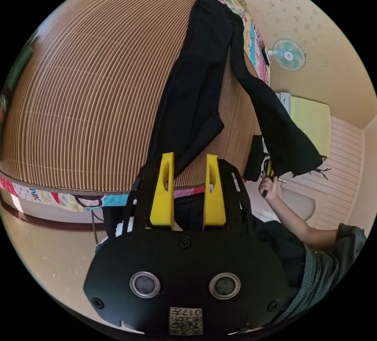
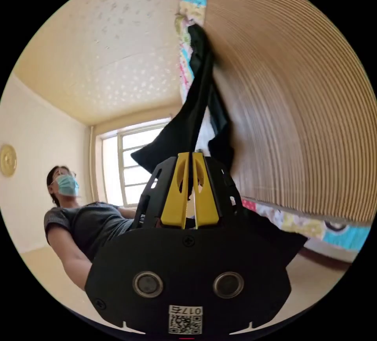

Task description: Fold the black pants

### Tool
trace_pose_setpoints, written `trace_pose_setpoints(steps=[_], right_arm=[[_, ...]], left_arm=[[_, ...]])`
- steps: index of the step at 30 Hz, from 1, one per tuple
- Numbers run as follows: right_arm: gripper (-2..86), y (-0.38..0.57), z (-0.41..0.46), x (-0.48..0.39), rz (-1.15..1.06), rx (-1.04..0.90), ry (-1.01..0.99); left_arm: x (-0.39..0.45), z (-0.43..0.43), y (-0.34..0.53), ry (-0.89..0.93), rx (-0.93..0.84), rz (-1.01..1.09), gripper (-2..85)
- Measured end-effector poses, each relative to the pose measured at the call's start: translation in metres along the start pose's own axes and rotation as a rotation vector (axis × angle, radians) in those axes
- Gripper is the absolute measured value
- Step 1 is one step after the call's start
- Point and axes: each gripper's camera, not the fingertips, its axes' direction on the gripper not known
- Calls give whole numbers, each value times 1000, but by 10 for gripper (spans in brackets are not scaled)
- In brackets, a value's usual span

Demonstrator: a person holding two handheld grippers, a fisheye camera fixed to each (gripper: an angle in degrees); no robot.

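Observation:
The black pants (image 1: pixel 196 82) lie lengthwise on a ribbed bamboo mat (image 1: pixel 90 82) that covers a bed. One leg rests flat on the mat, and its hem reaches the gap between the yellow jaws of my left gripper (image 1: pixel 190 160), which is open. The other leg is lifted off the mat's side and hangs from my right gripper (image 1: pixel 268 169), held by a hand (image 1: pixel 270 190). In the right gripper view, the right gripper (image 2: pixel 192 158) is shut on that hem, and the black pants (image 2: pixel 196 101) stretch taut up to the mat (image 2: pixel 294 101).
A patterned sheet (image 1: pixel 39 196) edges the bed below the mat. A wall fan (image 1: pixel 289 54) hangs beyond the bed's far end. The person (image 2: pixel 90 227) is by the bed's side in front of a window (image 2: pixel 129 160). Pale floor (image 1: pixel 47 262) lies beside the bed.

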Motion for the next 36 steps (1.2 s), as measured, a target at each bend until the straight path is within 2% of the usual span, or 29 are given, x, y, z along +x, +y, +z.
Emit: trace_pose_setpoints(steps=[2,5,9,11,13,15,17,20,22,25,27,28,30,32,34,35,36], right_arm=[[10,12,-27,12,168,107,151],[10,16,-29,-7,181,113,344],[22,-4,12,-61,34,-7,551],[31,-16,33,-87,-39,-53,577],[42,-29,55,-114,-121,-103,596],[68,-47,82,-151,-224,-153,677],[92,-62,98,-176,-298,-165,755],[126,-95,117,-208,-379,-145,940],[147,-123,131,-213,-386,-173,1057],[164,-170,159,-204,-389,-338,1237],[168,-197,172,-182,-328,-490,1455],[164,-202,173,-174,-295,-534,1506],[125,-209,174,-146,-172,-751,1626],[65,-202,173,-139,-199,-830,1676],[30,-191,167,-151,-298,-800,1621],[20,-184,156,-165,-328,-765,1489],[13,-175,139,-183,-347,-729,1253]], left_arm=[[-5,4,-4,-45,-31,12,118],[-14,25,-8,-92,-109,6,122],[-22,64,-8,-133,-213,-1,124],[-24,81,-6,-153,-278,-27,98],[-23,93,-3,-181,-364,-36,24],[-22,96,1,-106,-414,-17,5],[-22,87,8,4,-414,50,-2],[-36,60,26,-65,-369,60,-6],[-59,36,42,-73,-279,-65,-5],[-91,21,73,-13,-190,-296,3],[-100,19,95,2,-151,-367,17],[-102,19,109,3,-134,-380,26],[-101,23,128,-12,-147,-376,30],[-98,29,146,-43,-191,-357,29],[-93,33,168,-78,-237,-344,20],[-91,33,173,-79,-244,-340,17],[-90,32,182,-71,-253,-333,11]])
